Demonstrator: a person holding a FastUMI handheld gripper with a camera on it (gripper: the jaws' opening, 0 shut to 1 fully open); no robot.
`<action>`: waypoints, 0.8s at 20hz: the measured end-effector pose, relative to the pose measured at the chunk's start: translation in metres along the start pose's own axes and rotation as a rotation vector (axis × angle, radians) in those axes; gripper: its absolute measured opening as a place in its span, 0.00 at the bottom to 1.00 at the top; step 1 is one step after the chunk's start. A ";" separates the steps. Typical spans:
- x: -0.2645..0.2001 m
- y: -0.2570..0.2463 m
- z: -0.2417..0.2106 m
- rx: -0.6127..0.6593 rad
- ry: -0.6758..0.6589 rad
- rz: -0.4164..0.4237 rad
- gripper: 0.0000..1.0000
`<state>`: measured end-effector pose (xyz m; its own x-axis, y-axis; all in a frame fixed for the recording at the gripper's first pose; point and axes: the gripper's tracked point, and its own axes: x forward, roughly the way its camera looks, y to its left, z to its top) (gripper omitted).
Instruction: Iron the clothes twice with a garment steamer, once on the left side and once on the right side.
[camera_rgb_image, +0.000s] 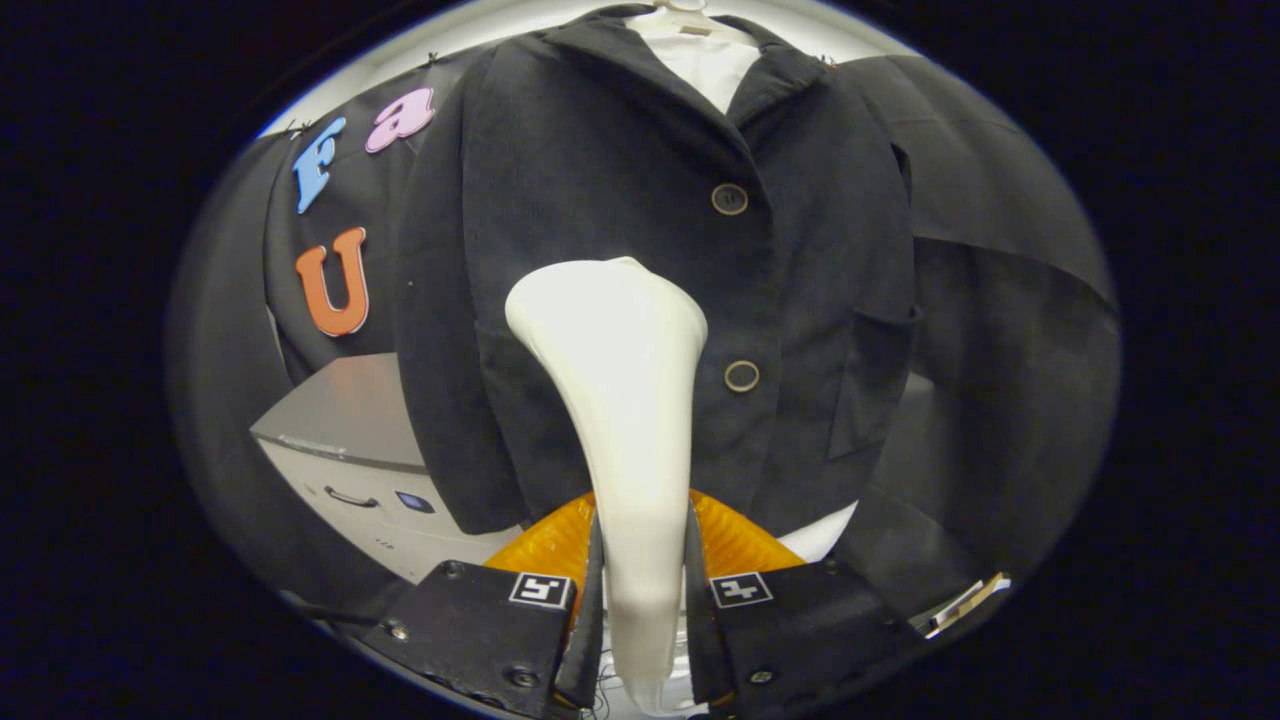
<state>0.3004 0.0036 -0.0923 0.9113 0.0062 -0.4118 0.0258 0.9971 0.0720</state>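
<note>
A white garment steamer (622, 400) stands up between my two fingers, and my gripper (640, 590) is shut on its handle. Its wide head points at a black buttoned jacket (600, 180) that hangs on a hanger over a white shirt (700, 60). The steamer head is in front of the jacket's left panel, level with the gap between two round buttons (741, 376) and just to their left. Whether the head touches the cloth I cannot tell.
A white appliance with a handle (350, 470) stands low to the left behind the jacket. Black cloth (1000, 330) hangs as the booth wall on both sides. A small flat object (968, 604) lies low to the right, beside my fingers.
</note>
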 end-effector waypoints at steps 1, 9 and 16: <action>0.001 -0.001 -0.004 0.001 0.005 0.000 0.37; 0.016 -0.001 -0.055 -0.005 0.066 -0.024 0.37; 0.027 -0.001 -0.108 0.010 0.131 -0.047 0.37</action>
<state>0.2805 0.0113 -0.2019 0.8472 -0.0303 -0.5304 0.0722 0.9957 0.0585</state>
